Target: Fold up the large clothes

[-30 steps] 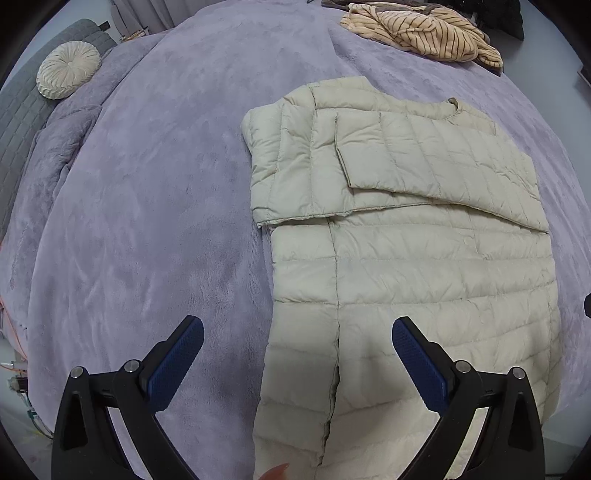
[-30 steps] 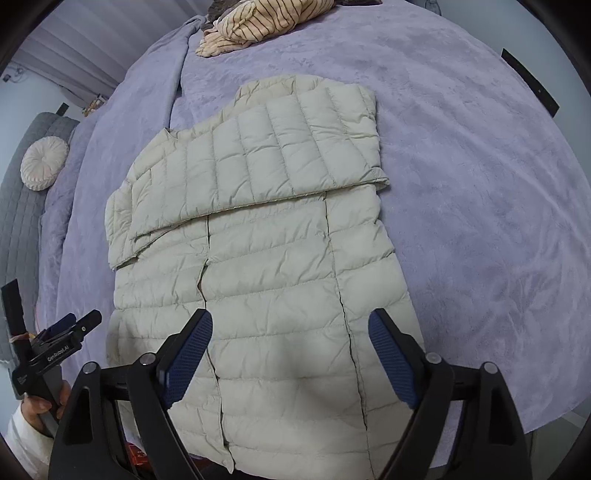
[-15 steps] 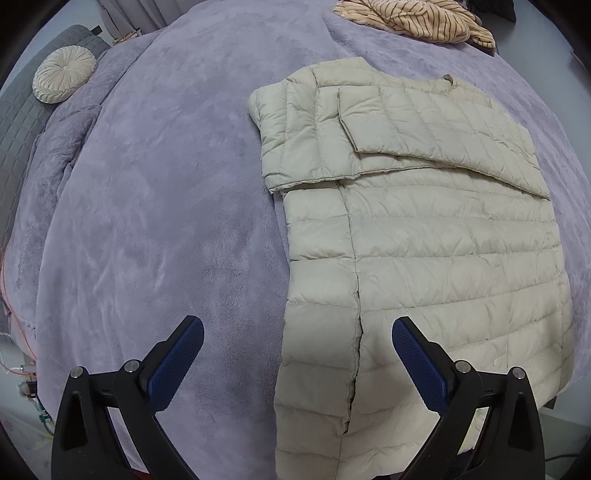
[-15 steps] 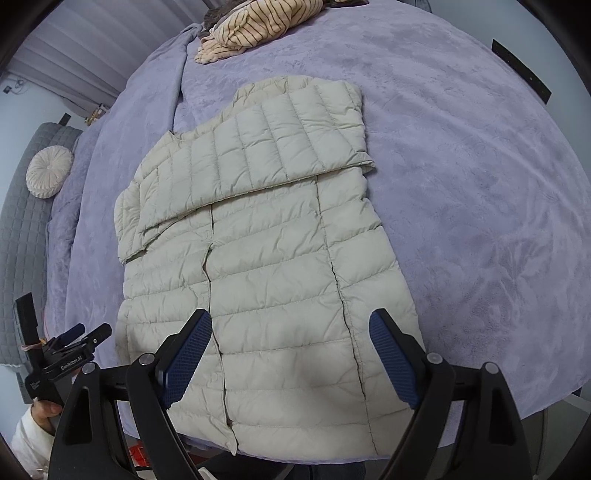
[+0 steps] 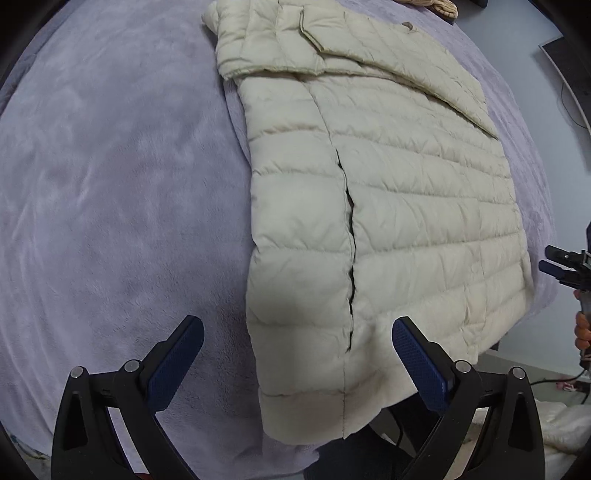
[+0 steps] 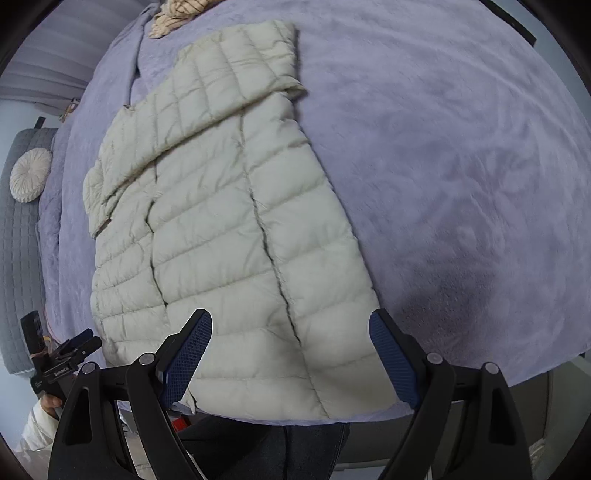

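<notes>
One big bed with a soft purple blanket (image 5: 110, 184) fills most of what I see. It looks fuzzy, with swirly brush marks in it. On top of it lies the puffy cream jacket (image 5: 388, 221), flat, with its bottom edge hanging a little over the near side of the bed. It is stitched in long fat rows, like little pillows, and it looks light and squashy. Both sleeves are already folded across the chest, so it is a long box shape now.

Both of my grippers have come lower and closer to the bottom edge than they were a moment ago, and they tip down more steeply. I think this means I am about to grab the two bottom corners and fold the jacket up in half.

My left gripper (image 5: 295, 354) is wide open over the left corner and holds nothing. My right gripper (image 6: 291, 354) is wide open too, over the right side of the hem, with nothing pinched.

Far off sit a striped top (image 6: 177, 14) and a small round cushion (image 6: 29, 173)
</notes>
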Demonstrator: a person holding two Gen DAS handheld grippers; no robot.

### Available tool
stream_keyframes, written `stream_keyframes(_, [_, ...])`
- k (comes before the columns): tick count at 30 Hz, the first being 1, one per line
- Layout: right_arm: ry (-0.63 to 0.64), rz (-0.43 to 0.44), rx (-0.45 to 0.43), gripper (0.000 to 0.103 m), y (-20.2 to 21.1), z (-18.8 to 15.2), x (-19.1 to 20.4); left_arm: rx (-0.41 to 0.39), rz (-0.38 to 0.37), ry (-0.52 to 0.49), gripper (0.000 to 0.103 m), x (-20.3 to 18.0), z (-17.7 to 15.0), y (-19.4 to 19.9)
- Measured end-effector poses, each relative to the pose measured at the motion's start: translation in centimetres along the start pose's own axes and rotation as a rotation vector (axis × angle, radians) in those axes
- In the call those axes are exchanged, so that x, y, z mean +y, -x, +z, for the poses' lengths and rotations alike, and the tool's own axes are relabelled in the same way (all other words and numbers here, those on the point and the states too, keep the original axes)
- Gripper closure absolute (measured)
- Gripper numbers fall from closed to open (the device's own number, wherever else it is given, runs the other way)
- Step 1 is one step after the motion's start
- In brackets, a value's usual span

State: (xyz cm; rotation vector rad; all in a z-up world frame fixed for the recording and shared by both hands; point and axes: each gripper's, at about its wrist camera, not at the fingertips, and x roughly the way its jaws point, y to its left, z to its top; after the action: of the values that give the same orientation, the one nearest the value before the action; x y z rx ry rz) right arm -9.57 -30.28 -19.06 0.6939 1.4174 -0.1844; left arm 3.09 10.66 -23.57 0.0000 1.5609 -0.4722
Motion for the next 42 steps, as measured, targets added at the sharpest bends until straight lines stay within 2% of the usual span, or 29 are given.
stream_keyframes(3, [-0.063, 0.021, 0.035, 0.014, -1.0, -1.0, -2.6, 0.047, -0.096, -0.001, 0.001, -0.1, -0.8, -1.2])
stream_keyframes(5, [-0.104, 0.026, 0.055, 0.014, -1.9, -1.6, -4.1, 0.083, -0.122, -0.004, 0.001, -0.2, -1.1, -2.3])
stream_keyframes(9, [-0.185, 0.143, 0.124, 0.014, -4.7, -2.5, -5.9, 0.112, -0.148, -0.032, 0.001, -1.4, -1.4, -3.6])
stream_keyframes(11, [-0.185, 0.199, 0.124, 0.013, -5.2, -2.8, -5.4, 0.103, -0.171, -0.051, 0.002, -2.0, -1.5, -3.4])
stream_keyframes(13, [-0.176, 0.284, 0.116, 0.013, -5.2, -3.0, -4.6, 0.096, -0.171, -0.074, 0.024, -2.4, -1.5, -3.3])
stream_keyframes(14, [-0.171, 0.316, 0.112, 0.013, -5.1, -3.2, -4.1, 0.098, -0.163, -0.083, 0.029, -2.5, -1.5, -3.3])
stream_keyframes(16, [-0.16, 0.362, 0.108, 0.013, -4.9, -3.4, -3.4, 0.097, -0.173, -0.093, 0.054, -2.3, -1.5, -3.1])
stream_keyframes(19, [-0.157, 0.377, 0.095, 0.013, -4.6, -3.9, -2.7, 0.094, -0.223, -0.099, 0.079, -1.6, -1.5, -2.4])
stream_keyframes(21, [-0.171, 0.379, 0.078, 0.016, -4.3, -4.2, -2.4, 0.09, -0.257, -0.109, 0.088, -1.3, -1.3, -2.0])
stream_keyframes(23, [-0.204, 0.377, 0.065, 0.039, -4.1, -4.3, -2.2, 0.082, -0.302, -0.12, 0.089, -1.3, -1.2, -1.3])
stream_keyframes(24, [-0.226, 0.37, 0.065, 0.073, -4.0, -4.3, -2.4, 0.079, -0.326, -0.125, 0.092, -0.8, -1.2, -0.7])
stream_keyframes(25, [-0.245, 0.364, 0.068, 0.086, -4.0, -4.2, -2.6, 0.076, -0.351, -0.124, 0.092, -0.8, -1.1, -0.2])
stream_keyframes(27, [-0.231, 0.381, 0.049, 0.089, -3.5, -4.3, -2.5, 0.063, -0.403, -0.107, 0.092, -0.4, -0.8, 0.8])
stream_keyframes(32, [-0.193, 0.511, 0.003, 0.09, -0.8, -3.7, -0.7, -0.016, -0.505, -0.023, 0.092, 0.7, 0.4, 4.0])
stream_keyframes(37, [-0.165, 0.613, -0.049, 0.09, 2.3, -0.8, 1.1, -0.118, -0.551, 0.053, 0.092, 1.9, 2.5, 7.4])
stream_keyframes(42, [-0.097, 0.681, -0.106, 0.09, 5.6, 4.1, 3.8, -0.246, -0.559, 0.085, 0.092, 2.4, 6.7, 11.2])
